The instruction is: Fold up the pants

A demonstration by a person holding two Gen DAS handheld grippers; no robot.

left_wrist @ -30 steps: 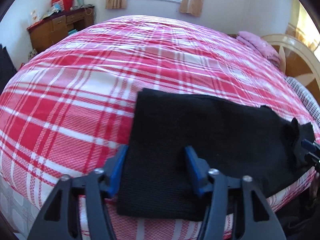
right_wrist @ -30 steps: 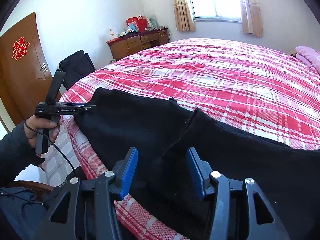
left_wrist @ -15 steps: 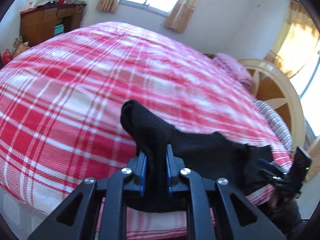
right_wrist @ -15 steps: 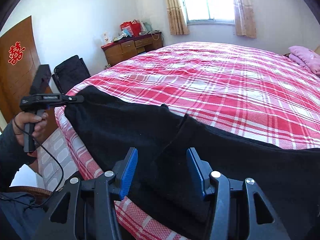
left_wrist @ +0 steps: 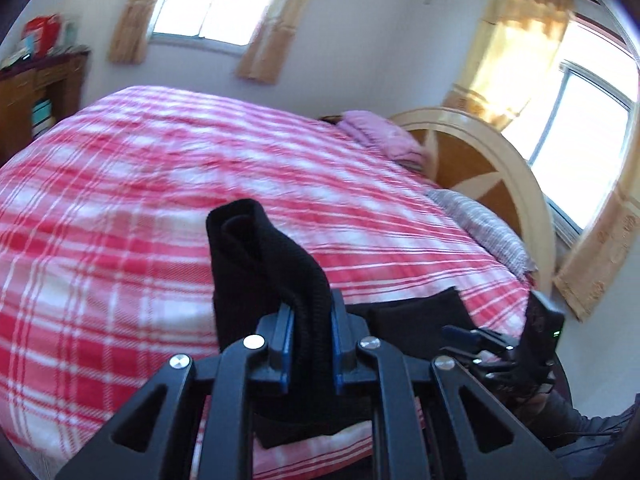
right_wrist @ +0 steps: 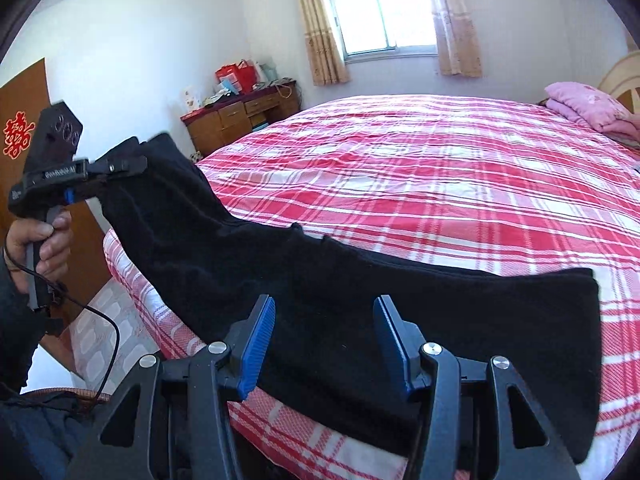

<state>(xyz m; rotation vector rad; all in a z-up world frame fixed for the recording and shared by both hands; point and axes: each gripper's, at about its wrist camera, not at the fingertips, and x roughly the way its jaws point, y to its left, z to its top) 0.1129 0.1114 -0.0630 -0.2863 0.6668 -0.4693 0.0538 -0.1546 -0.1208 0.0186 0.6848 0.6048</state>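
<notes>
The left claw [left_wrist: 311, 344] is clenched on a bunched fold of the black ribbed-knit pants [right_wrist: 320, 292]; the right claw [right_wrist: 324, 344] stands released above them on the red-and-white plaid bed [right_wrist: 440, 184].

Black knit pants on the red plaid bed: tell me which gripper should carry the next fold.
Left. The left gripper is already shut on one end of the black knit pants, lifted off the red plaid bedspread. The right gripper stands open, gripping nothing.

Left gripper [left_wrist: 312, 344] clamped on black fabric, raised, gripped by a hand [right_wrist: 38, 242]. Right gripper [right_wrist: 324, 344] jaws apart, angled downward.
</notes>
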